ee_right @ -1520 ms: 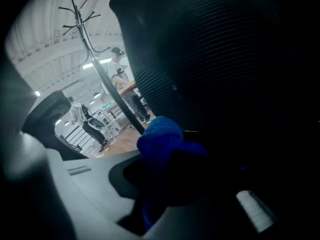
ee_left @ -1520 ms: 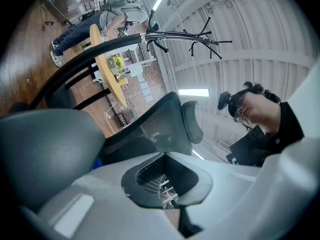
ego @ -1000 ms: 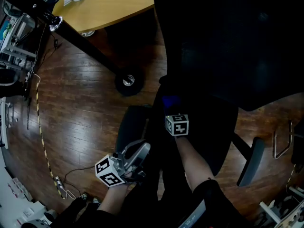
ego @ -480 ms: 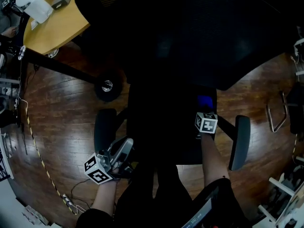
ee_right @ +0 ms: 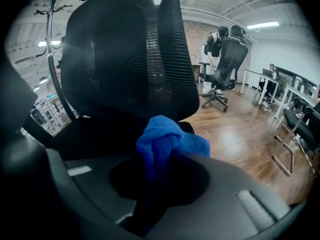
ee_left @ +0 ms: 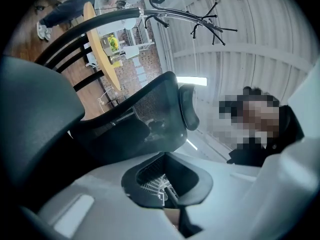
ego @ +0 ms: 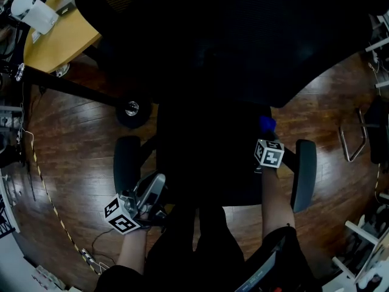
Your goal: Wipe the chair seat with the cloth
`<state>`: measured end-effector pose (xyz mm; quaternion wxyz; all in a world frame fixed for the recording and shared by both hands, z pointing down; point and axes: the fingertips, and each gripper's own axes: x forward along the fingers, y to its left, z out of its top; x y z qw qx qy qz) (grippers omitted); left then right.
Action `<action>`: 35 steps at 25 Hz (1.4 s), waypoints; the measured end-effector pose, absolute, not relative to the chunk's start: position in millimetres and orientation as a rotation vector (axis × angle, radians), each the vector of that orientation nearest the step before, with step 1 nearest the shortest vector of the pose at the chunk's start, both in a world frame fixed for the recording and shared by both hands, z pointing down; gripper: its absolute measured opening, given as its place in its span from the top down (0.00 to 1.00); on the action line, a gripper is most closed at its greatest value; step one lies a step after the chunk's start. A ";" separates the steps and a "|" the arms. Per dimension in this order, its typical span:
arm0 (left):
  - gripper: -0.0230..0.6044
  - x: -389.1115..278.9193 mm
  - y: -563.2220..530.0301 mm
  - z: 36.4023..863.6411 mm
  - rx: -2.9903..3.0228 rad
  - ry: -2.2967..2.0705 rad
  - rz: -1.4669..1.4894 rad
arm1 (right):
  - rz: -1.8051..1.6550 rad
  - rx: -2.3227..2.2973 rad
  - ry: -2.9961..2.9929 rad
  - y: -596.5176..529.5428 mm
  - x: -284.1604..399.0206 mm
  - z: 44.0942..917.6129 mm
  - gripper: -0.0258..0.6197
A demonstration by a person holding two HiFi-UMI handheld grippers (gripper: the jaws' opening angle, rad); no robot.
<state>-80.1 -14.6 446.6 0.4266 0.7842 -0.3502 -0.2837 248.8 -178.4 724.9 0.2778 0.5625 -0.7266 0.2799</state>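
Cloth [ego: 266, 124] at right edge of chair seat [ego: 206, 163].

I see the blue cloth [ee_right: 167, 141] bunched into 1 upright wad, pinched between the closed jaws of the right gripper [ee_right: 157, 171] at the right rear corner of the chair seat [ego: 206, 163]. The seat is black and level, its surface too dark to read.

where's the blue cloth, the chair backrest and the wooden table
blue cloth [ee_right: 162, 134]: right gripper view, its bunched top fold.
chair backrest [ee_right: 130, 59]: right gripper view, middle of the mesh.
wooden table [ego: 64, 35]: head view, bare top near its edge.
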 end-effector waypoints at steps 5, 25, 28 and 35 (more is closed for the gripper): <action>0.96 -87.5 -9.1 437.3 1.965 -0.890 -0.737 | 0.822 1.634 -2.095 -176.0 217.5 694.4 0.87; 0.96 -138.8 34.2 421.9 1.944 -1.006 -0.859 | 0.994 0.713 -2.361 -27.1 -164.4 723.4 0.87; 0.96 -143.6 37.1 423.5 1.944 -1.010 -0.856 | 0.974 0.724 -2.370 -28.7 -164.2 724.2 0.87; 0.96 -130.9 38.6 422.6 1.956 -0.961 -0.826 | 0.985 0.813 -2.323 -44.3 -109.2 737.6 0.87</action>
